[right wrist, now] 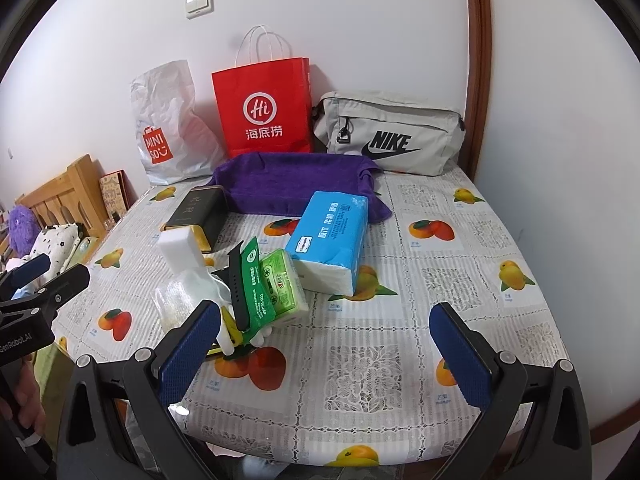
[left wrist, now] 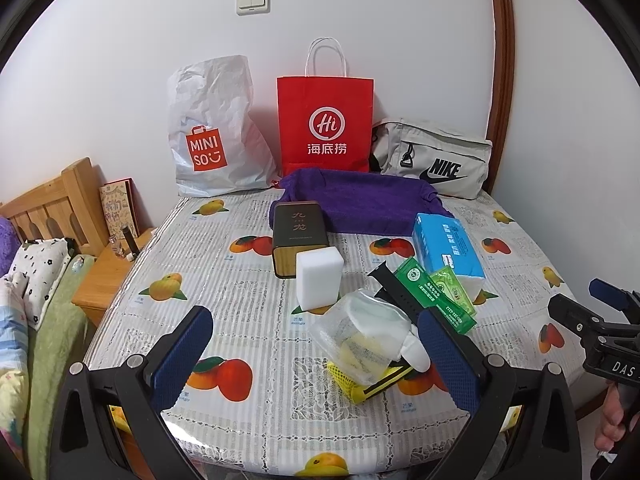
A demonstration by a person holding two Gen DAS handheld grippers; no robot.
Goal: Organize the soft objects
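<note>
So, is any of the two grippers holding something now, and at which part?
Nothing is held. The left gripper and the right gripper both stand open above the table, with no object between the pads.

This is a bedroom in a home. A wooden headboard point(left wrist: 52, 204) stands at the left with a flower-print pillow point(left wrist: 38, 268) and rumpled bedding point(left wrist: 24, 360) beside it, and a low wooden bedside stand point(left wrist: 102, 280) just next to the table holds a small card point(left wrist: 120, 208) leaning on the wall. The table point(right wrist: 400, 360) wears a household plastic cloth printed with mangoes. Along the plain white wall point(left wrist: 120, 40) sit 3 everyday bags: a white MINISO shopping bag point(left wrist: 212, 132), a red restaurant paper bag point(left wrist: 326, 120) and a grey NIKE pouch point(right wrist: 388, 132). A 2-rocker light switch point(left wrist: 253, 1) and a brown wooden door frame point(right wrist: 476, 60) complete the domestic room.
</note>
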